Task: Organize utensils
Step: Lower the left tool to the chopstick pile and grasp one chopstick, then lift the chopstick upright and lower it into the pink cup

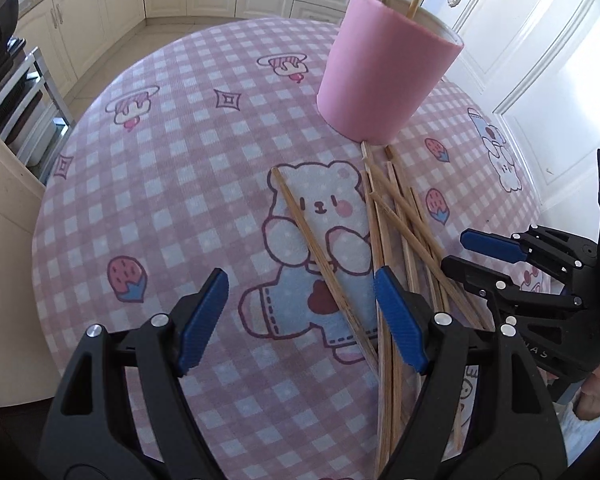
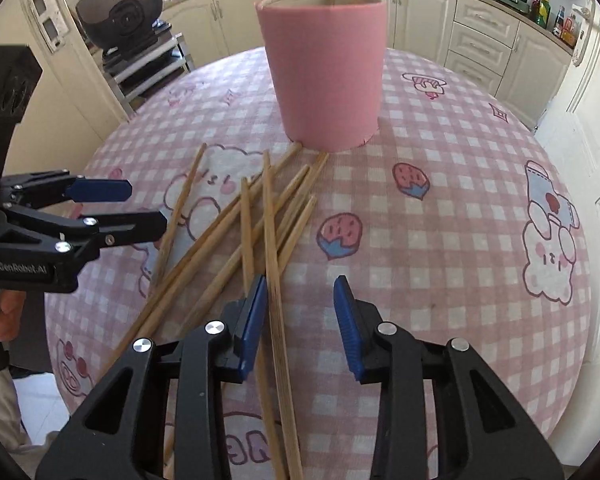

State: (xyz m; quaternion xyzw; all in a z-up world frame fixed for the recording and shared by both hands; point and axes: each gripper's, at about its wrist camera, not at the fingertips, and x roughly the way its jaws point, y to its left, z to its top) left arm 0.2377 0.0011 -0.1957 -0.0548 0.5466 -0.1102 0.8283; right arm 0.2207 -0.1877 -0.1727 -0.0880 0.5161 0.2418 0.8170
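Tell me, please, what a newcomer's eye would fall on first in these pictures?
First the tall pink cup, standing upright toward the far side of the pink checked tablecloth with two sticks poking out of it. Next the loose heap of wooden chopsticks lying crossed on the cloth just in front of the cup. Both the left gripper and the right gripper hover above that heap, jaws open.

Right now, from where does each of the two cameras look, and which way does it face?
Left wrist view: sits on the left gripper, looking steeply down over the table toward the pink cup; its open jaws and the right gripper at the right edge show.
Right wrist view: sits on the right gripper, facing the cup down across the chopsticks; its own jaws, the left gripper and a hand show.
Both share the cup, the chopsticks and the checked tablecloth.
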